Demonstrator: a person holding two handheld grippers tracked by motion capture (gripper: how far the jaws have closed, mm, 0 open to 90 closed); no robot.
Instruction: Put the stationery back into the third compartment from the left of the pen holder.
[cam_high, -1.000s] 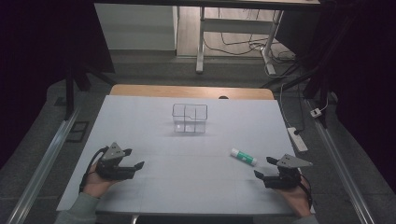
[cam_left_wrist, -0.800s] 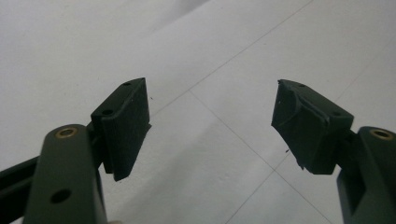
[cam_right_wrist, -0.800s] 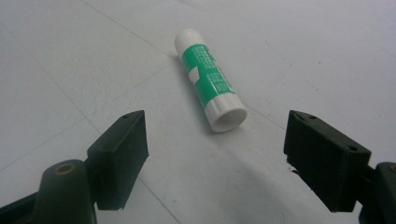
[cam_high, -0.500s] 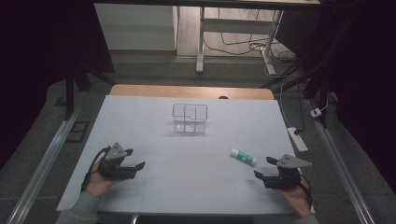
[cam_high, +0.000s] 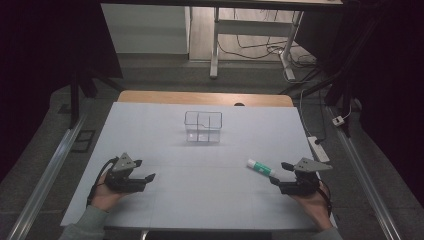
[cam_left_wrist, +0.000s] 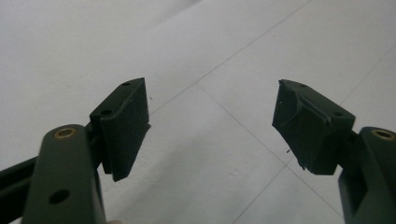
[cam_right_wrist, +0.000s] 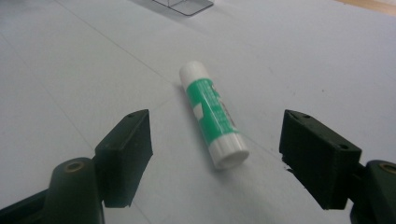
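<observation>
Since the earlier frame the right gripper (cam_high: 278, 173) had crept slightly toward the one glue stick (cam_high: 260, 167), its jaws just closing a little yet standing apart, nothing between them. That single green-and-white stick lay flat on the white table (cam_high: 210, 200), just ahead of them. One left gripper (cam_high: 144, 170) rested with its jaws wide apart. One clear divided box (cam_high: 203, 126) stood beyond, well apart.

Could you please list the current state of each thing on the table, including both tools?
Glue stick: capped, lying flat on the table mat, untouched.
Clear divided organizer: upright, apparently empty.
Right tool: open, just narrowed slightly, jaws either side of the stick's near end.
Left tool: open, holding nothing.
</observation>
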